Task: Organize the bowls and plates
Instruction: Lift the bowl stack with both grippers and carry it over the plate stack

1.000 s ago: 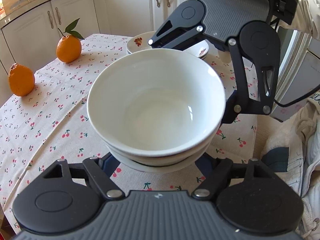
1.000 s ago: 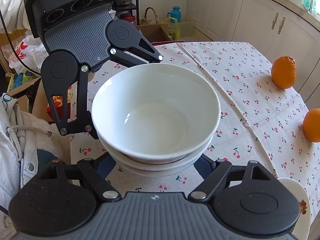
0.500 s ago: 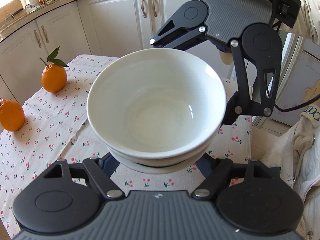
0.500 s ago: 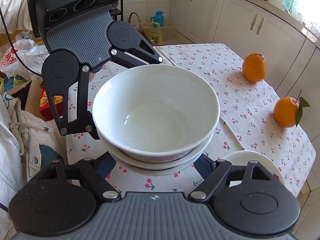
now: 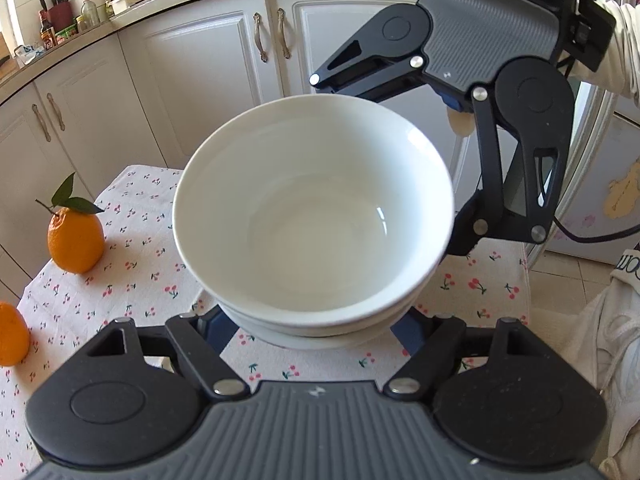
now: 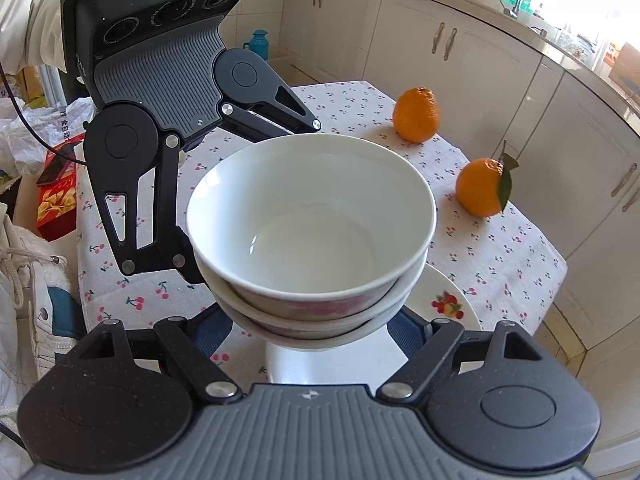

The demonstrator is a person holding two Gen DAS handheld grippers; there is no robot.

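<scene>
A stack of white bowls (image 5: pixel 316 216) is held in the air between my two grippers, one on each side. It also shows in the right wrist view (image 6: pixel 312 232). My left gripper (image 5: pixel 316 328) is closed around the stack's near lower side; its fingertips are hidden under the bowls. My right gripper (image 6: pixel 316 332) grips the opposite side the same way. A white plate with a fruit print (image 6: pixel 444 304) lies on the table directly below and right of the stack.
The table has a cherry-print cloth (image 6: pixel 500 248). Two oranges (image 6: pixel 416 114) (image 6: pixel 482 188) stand on it, also in the left wrist view (image 5: pixel 76 236). White kitchen cabinets (image 5: pixel 208 64) stand beyond the table's edge. A red box (image 6: pixel 56 204) lies off the table.
Both grippers have carried the bowl stack across the table toward the fruit-print plate and lifted it higher. The grip on the stack has not changed.
</scene>
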